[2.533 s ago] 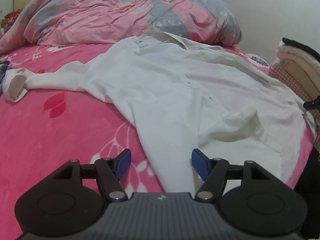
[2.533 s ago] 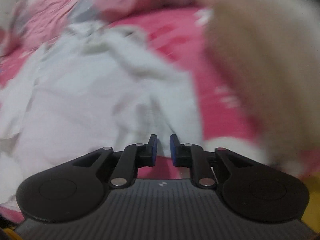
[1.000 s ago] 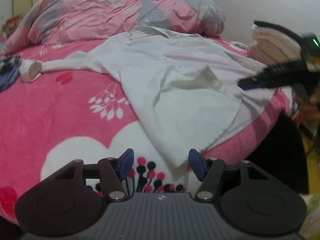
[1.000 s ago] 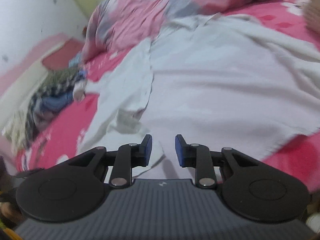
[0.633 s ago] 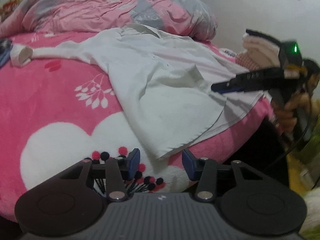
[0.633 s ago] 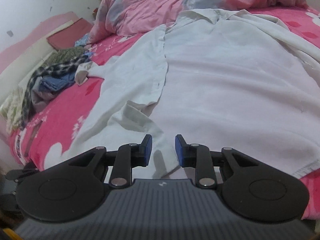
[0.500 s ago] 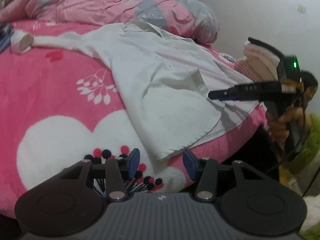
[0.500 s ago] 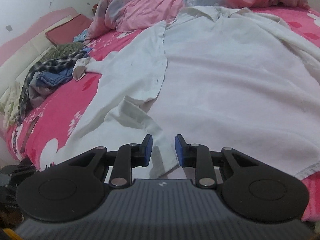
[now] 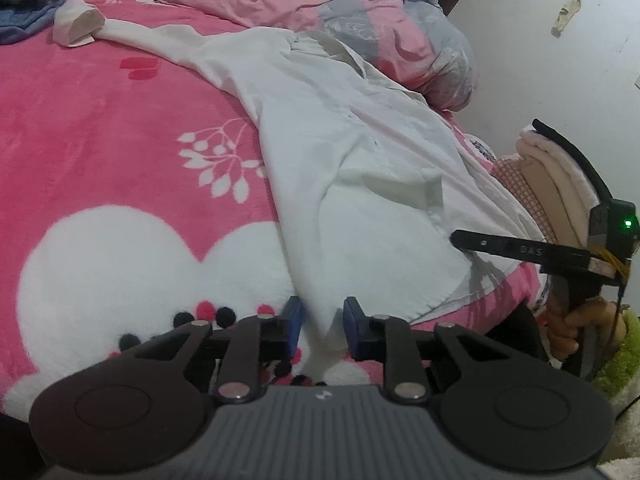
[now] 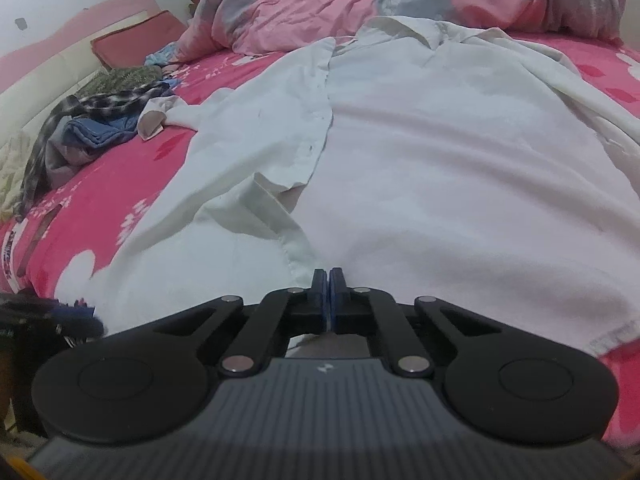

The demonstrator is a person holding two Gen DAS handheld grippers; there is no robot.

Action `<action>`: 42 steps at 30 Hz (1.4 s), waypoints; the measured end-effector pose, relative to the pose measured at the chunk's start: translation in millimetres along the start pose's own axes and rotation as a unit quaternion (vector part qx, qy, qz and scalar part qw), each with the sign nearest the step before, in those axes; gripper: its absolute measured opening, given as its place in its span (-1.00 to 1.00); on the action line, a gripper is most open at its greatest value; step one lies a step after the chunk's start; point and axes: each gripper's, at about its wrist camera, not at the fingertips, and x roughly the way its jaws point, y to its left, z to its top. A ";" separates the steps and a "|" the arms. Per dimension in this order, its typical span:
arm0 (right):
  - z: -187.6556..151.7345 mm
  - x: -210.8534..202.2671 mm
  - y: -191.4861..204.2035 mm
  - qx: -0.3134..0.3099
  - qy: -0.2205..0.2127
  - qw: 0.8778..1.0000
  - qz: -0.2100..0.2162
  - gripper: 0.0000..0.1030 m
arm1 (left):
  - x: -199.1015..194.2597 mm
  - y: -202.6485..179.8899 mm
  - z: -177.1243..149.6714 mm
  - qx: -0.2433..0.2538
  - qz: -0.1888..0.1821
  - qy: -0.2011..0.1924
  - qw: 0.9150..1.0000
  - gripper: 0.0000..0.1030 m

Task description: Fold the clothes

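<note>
Our right tool (image 10: 329, 294) is clamped on the white shirt (image 10: 440, 168) hem at the bed (image 9: 100, 128) edge. Our left tool (image 9: 322, 326) has just been closing around the hem corner; we cannot tell whether its pads (image 9: 294, 318) touch cloth.

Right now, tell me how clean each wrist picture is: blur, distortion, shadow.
Left wrist view: mostly sharp, with fisheye bending at the edges; the right gripper throws a grey shadow on the white shirt hem.
Right wrist view: the shirt's middle is soft and washed out, its hem at the right edge is smeared, and the left gripper at far left is a dark blur.
</note>
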 end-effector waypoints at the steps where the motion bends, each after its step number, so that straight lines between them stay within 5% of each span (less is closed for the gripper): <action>1: -0.6 -2.2 -0.7 0.004 -0.003 1.000 -0.001 -1.00 | 0.1 -0.3 -0.2 0.003 0.002 0.000 1.000 -0.58; 6: 2.7 -10.9 -7.9 0.035 -0.024 0.999 0.021 -0.86 | 2.0 -4.3 -1.6 0.016 0.017 -0.001 1.000 -0.63; 8: 6.1 -9.1 -9.2 0.042 -0.028 0.998 0.028 -0.52 | 2.3 -5.8 -2.6 0.022 0.023 -0.002 0.999 -0.65; 10: 7.9 0.2 -7.5 0.033 -0.021 0.999 0.025 -0.47 | 2.8 -6.6 -3.5 0.025 0.027 -0.002 0.999 -0.66; 12: 7.9 12.9 -5.9 0.024 -0.008 0.999 0.028 -0.47 | 2.3 -7.4 -2.9 0.026 0.027 -0.001 0.999 -0.66; 14: 6.1 18.4 -1.1 0.010 -0.007 1.000 0.022 -0.99 | 0.9 -8.7 -1.8 0.028 0.027 0.000 0.999 -0.61; 18: 2.7 9.6 -3.7 0.014 -0.023 1.000 0.002 -1.00 | 1.0 -12.4 1.1 0.030 0.016 0.000 0.999 -0.21; 21: -0.8 1.6 -20.2 0.045 -0.034 0.998 -0.012 -1.00 | 3.4 -18.6 1.8 0.044 0.016 0.001 0.999 -0.12; 37: -9.6 -11.0 -61.4 0.114 -0.064 0.990 -0.043 -1.00 | 12.5 -29.5 3.9 0.028 -0.018 0.019 0.999 -0.14; 42: -10.8 -9.0 -66.1 0.122 -0.067 0.989 -0.038 -1.00 | 27.0 -36.0 1.0 0.025 0.002 0.030 0.999 -0.33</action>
